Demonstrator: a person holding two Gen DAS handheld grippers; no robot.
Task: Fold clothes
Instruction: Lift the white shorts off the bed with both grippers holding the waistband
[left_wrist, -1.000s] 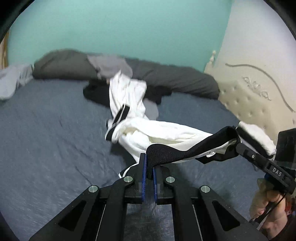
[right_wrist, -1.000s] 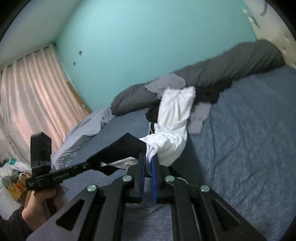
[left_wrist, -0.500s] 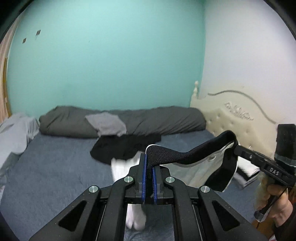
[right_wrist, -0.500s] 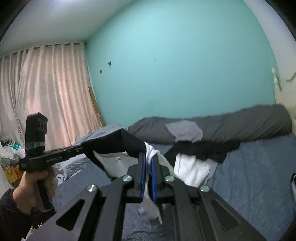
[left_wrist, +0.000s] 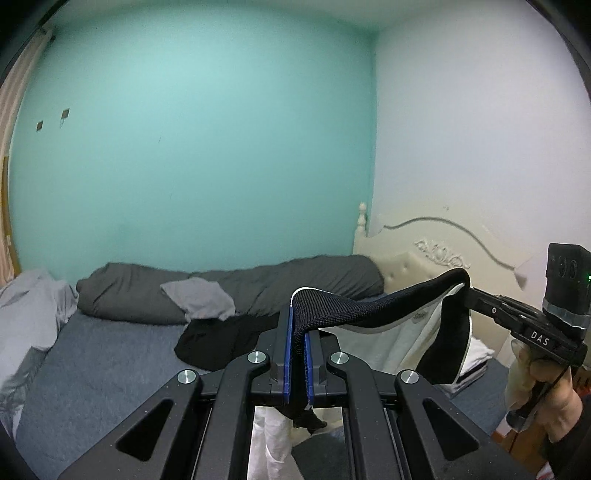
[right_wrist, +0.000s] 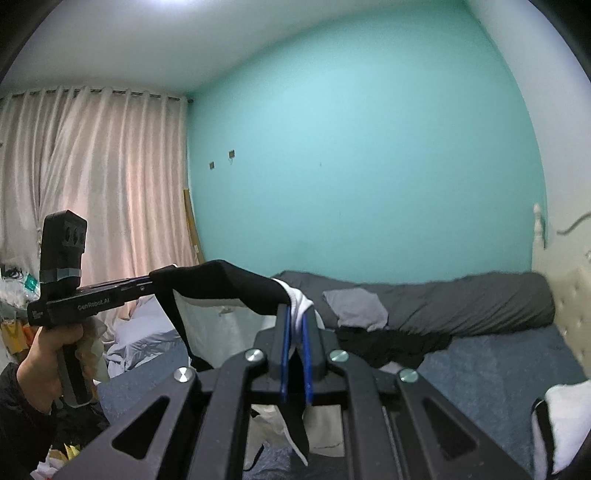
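While the left wrist view shows the cream tufted headboard, only the right wrist view shows the pleated pink curtain. Two grippers, left gripper and right gripper, are each clamped shut on the ribbed black waistband of one white garment, hanging above the blue bed. Three loose clothes lie far: grey, black, white.
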